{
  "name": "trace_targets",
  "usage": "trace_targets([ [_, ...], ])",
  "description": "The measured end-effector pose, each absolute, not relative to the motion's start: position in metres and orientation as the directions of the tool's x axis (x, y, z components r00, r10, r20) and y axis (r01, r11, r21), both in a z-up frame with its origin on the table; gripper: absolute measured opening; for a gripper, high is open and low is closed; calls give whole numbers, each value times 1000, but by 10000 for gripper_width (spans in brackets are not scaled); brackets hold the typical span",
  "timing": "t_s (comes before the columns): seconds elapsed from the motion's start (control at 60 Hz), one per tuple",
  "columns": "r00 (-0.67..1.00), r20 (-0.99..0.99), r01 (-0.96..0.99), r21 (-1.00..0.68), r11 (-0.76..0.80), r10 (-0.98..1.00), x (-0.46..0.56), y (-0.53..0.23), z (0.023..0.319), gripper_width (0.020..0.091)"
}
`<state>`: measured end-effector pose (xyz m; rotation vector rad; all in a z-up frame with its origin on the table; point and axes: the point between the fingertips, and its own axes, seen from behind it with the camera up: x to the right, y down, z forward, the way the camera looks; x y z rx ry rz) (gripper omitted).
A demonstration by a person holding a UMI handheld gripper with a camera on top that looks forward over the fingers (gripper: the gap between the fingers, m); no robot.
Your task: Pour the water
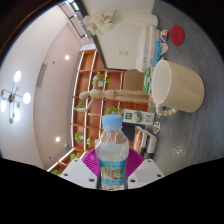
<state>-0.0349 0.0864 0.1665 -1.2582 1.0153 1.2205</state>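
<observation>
A clear plastic water bottle (113,152) with a blue cap and a pale label sits between the two fingers of my gripper (113,172). Both magenta pads (92,160) press against its sides, so the gripper is shut on it. The view is rolled strongly to one side, and the bottle leans with it. Beyond the bottle, up and to the right, is a cream-white mug (178,85) with its open mouth facing the bottle's cap. The cap stands apart from the mug's rim. No water is seen leaving the bottle.
The mug rests on a grey countertop (185,135). Behind it are a red-lidded jar (177,34) and a stack of containers (152,47). Wooden shelves (95,95) with small items and a white ceiling with lamps (15,95) fill the left.
</observation>
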Motion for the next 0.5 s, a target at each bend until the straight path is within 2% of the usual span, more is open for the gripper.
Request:
trace_targets([
  [0.15, -129, -982, -992, 128, -21, 134, 2, 96, 182, 297],
  [0.333, -396, -901, -915, 402, 0, 176, 35, 95, 188, 297],
  [0.5, -545, -820, -833, 554, 3, 177, 49, 98, 177, 295],
])
